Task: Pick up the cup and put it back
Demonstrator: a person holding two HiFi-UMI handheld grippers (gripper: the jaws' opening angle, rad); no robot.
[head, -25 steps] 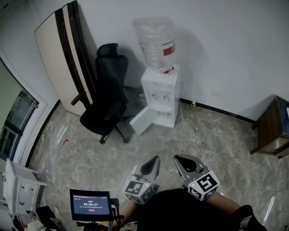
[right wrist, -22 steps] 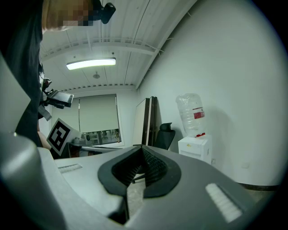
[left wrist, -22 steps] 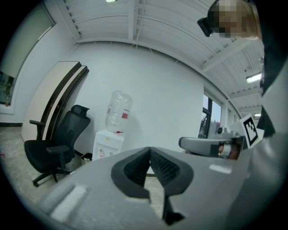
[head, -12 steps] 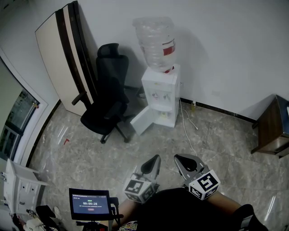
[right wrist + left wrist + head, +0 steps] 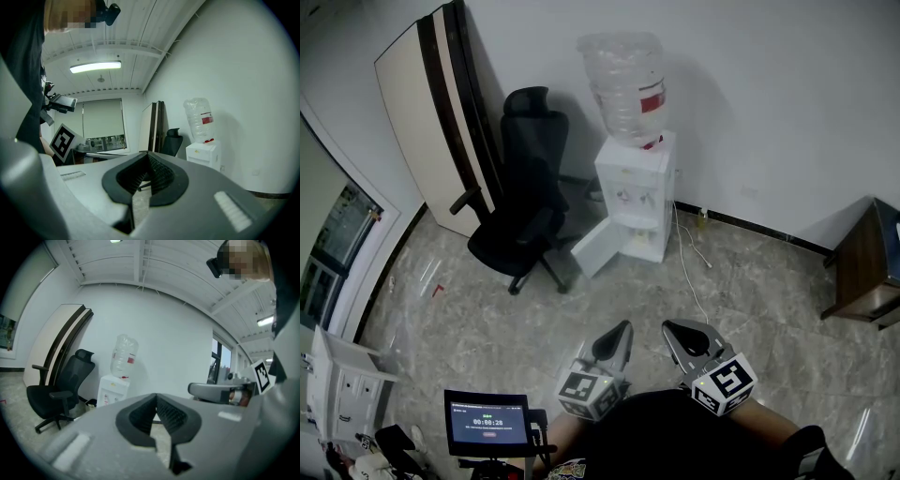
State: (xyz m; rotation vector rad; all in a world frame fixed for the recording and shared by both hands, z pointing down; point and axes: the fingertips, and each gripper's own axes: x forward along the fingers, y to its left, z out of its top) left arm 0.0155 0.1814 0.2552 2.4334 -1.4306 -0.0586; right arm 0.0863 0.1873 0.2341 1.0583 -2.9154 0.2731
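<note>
Pale marble floor runs to a white wall, where a water dispenser (image 5: 634, 202) stands beside a black office chair (image 5: 520, 211). No cup shows in any view, so which way it lies from either gripper can't be told. The left gripper (image 5: 617, 336) and right gripper (image 5: 682, 336) hang side by side close to the person, both clenched on nothing and aimed toward the dispenser — neither looks nearer.

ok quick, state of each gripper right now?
Left gripper: jaws closed, nothing between them.
Right gripper: jaws closed, nothing between them.
</note>
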